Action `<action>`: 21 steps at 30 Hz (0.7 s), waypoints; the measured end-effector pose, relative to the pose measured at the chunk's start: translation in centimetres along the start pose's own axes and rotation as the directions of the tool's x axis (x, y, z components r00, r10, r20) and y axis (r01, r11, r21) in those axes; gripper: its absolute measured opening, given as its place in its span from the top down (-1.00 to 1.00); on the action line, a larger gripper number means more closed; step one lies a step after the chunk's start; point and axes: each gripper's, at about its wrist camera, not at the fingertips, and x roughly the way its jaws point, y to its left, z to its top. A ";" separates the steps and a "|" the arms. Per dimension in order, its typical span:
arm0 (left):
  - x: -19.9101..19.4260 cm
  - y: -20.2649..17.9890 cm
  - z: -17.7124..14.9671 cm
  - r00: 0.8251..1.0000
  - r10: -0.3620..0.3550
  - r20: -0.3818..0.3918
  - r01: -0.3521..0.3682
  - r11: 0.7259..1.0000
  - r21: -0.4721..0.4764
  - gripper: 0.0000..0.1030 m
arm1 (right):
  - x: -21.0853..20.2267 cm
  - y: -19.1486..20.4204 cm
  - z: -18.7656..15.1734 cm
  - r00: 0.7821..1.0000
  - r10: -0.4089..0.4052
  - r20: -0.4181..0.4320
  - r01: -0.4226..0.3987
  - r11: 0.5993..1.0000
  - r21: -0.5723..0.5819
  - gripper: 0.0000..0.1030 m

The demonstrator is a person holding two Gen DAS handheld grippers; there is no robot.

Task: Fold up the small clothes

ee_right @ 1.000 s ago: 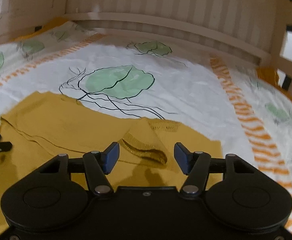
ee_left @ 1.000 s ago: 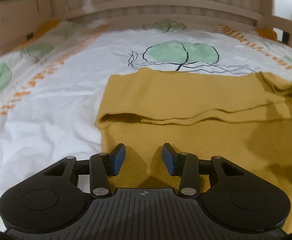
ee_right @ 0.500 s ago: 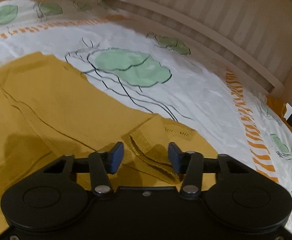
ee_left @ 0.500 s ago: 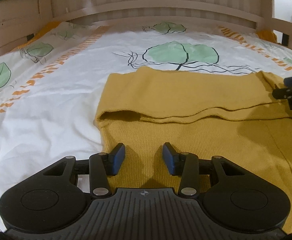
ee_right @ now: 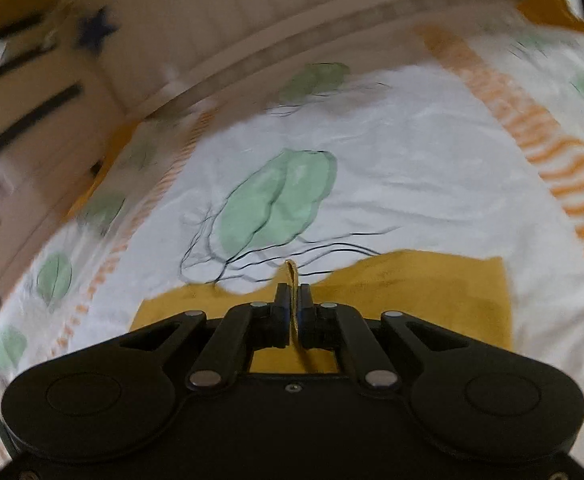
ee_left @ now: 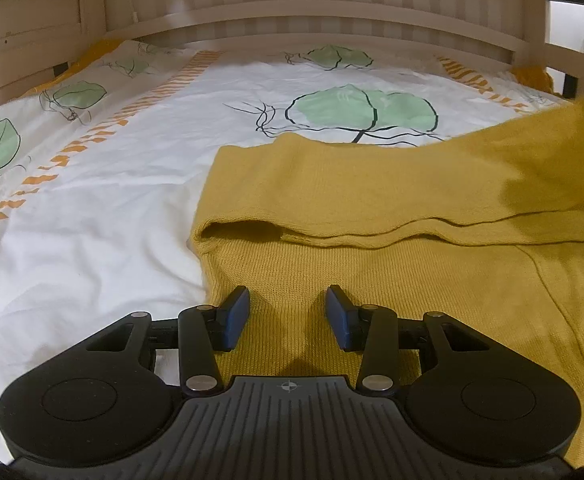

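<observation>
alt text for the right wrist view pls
The right gripper is shut on a thin edge of a mustard knit garment, lifting it off a white bedsheet printed with green leaves. A pale wooden bed rail curves behind; the picture is tilted and blurred.

R gripper (ee_right: 293,304) clamped sweater (ee_left: 372,288) edge, lifted it; was open b4.

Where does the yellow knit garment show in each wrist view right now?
Left wrist: yellow knit garment fills centre and right, right end lifted.
Right wrist: low centre, edge pinched in the right gripper.
Shared landmark: large green leaf print just beyond it.
</observation>
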 end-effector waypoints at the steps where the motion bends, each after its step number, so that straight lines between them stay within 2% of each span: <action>1: 0.0 0.0 0.0 1.000 0.000 0.000 0.000 1.000 0.000 0.19 | 0.5 -0.8 -0.2 0.999 -0.035 -0.016 0.036 0.999 0.010 0.85; 4: 0.0 0.0 0.0 1.000 -0.001 0.001 0.001 1.000 -0.002 0.19 | 2.1 -3.0 -1.1 0.992 -0.097 -0.075 0.101 0.993 0.062 0.85; 7: 0.0 0.1 0.0 1.000 -0.002 0.001 0.002 1.000 -0.002 0.19 | 2.6 -3.7 -1.7 0.986 -0.149 -0.071 0.152 0.988 0.043 0.85; 8: 0.0 0.1 0.0 1.000 -0.002 0.001 0.002 1.000 -0.003 0.20 | 2.5 -3.9 -1.9 0.986 -0.152 -0.065 0.154 0.987 0.038 0.79; 10: 0.0 0.1 0.0 1.000 -0.002 0.001 0.002 1.000 -0.003 0.20 | 2.3 -4.6 -2.3 0.987 -0.152 -0.051 0.155 0.986 0.061 0.53; 12: 0.0 0.1 0.0 1.000 -0.002 0.001 0.002 1.000 -0.003 0.20 | 2.7 -5.1 -2.5 0.986 -0.153 -0.060 0.157 0.985 0.078 0.19; 13: 0.0 0.0 0.0 1.000 -0.002 0.001 0.002 1.000 -0.003 0.19 | 2.9 -5.3 -2.7 0.987 -0.148 -0.059 0.153 0.985 0.084 -0.08; 14: 0.0 0.1 0.0 1.000 -0.002 0.001 0.002 1.000 -0.003 0.20 | 2.8 -5.5 -2.9 0.989 -0.138 -0.055 0.143 0.986 0.089 -0.20; 18: 0.0 0.0 0.0 1.000 -0.002 0.002 0.002 1.000 -0.002 0.20 | 2.2 -4.9 -3.7 0.992 -0.129 -0.010 0.129 0.991 0.043 -0.20; 21: 0.0 0.0 0.0 1.000 -0.001 0.003 0.001 1.000 -0.001 0.20 | 1.2 -3.0 -4.2 0.991 -0.131 0.035 0.134 0.988 -0.076 -0.20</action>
